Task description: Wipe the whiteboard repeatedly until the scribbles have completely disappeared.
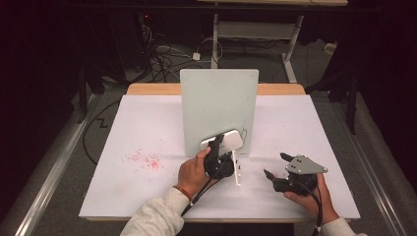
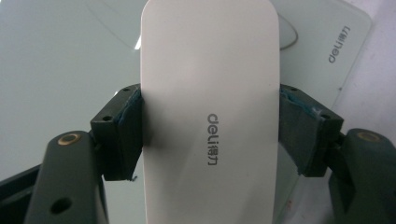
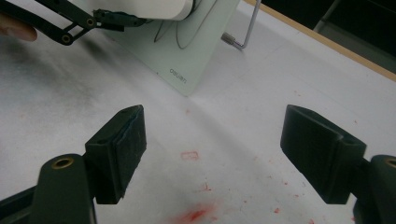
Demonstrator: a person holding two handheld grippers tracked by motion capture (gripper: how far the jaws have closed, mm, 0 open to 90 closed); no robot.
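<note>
High view: fixed above the person's side, facing forward and down over the whole worktop [image 1: 147, 128]. Left gripper view: very close, looking along its tool at the white eraser [image 2: 210, 112] against the upright board [image 2: 60, 70]. Right gripper view: low over the worktop, facing that same board [image 3: 187, 51].

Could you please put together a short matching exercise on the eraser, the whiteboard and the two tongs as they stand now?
Things:
1. white eraser
2. glass whiteboard
3. right tongs
4. red marks

States:
A. open, holding nothing, above the table
B. scattered on the white table cover, left of the board
C. clamped between the left tongs' pads
D. standing upright at the middle of the table

Pairs: 1-C, 2-D, 3-A, 4-B
</note>
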